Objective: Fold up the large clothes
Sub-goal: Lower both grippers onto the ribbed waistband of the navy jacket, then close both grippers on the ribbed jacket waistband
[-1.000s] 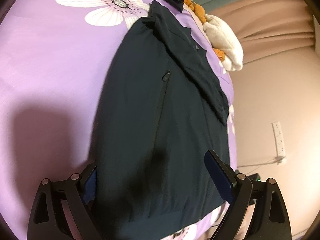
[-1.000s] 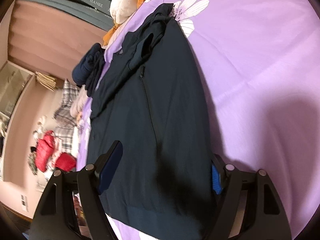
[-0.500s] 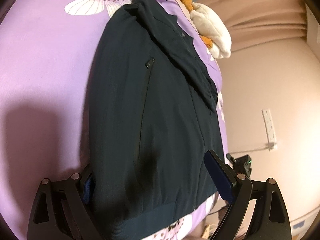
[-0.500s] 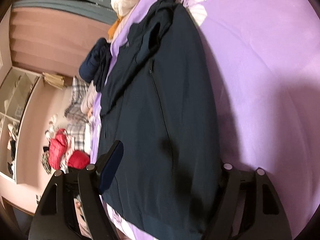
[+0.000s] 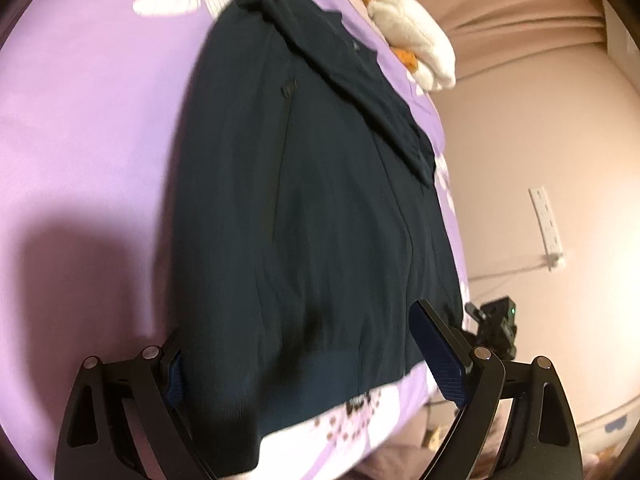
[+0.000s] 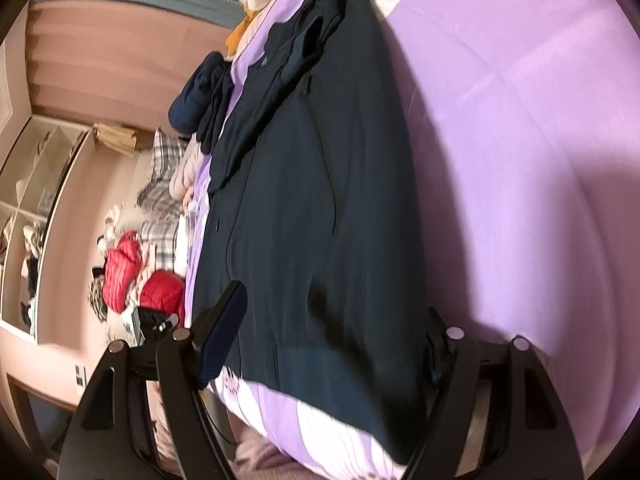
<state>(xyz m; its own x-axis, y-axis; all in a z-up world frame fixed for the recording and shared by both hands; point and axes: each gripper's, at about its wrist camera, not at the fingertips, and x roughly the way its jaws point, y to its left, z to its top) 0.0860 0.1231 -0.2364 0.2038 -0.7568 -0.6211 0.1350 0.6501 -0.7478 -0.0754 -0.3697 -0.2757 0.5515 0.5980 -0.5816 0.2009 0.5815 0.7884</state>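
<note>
A dark navy zip jacket [image 5: 304,208] lies flat on the purple flowered bedsheet [image 5: 88,128], its ribbed hem towards me and its hood end far. It also shows in the right wrist view [image 6: 320,208]. My left gripper [image 5: 304,360] is open, jaws wide, hovering over the hem; its left finger is at the jacket's left edge. My right gripper [image 6: 332,356] is open too, jaws straddling the hem; its right finger is partly hidden behind the jacket's edge. Neither holds any cloth.
A white and orange plush toy [image 5: 416,52] and a dark bundled garment [image 6: 196,96] lie at the far end of the bed. Red jackets [image 6: 136,284] and plaid cloth lie beside the bed. A wall socket strip [image 5: 546,220] is on the wall.
Both grippers have drawn back towards the hem end of the jacket, so the hem and the bed's near edge now show. Both stayed open.
</note>
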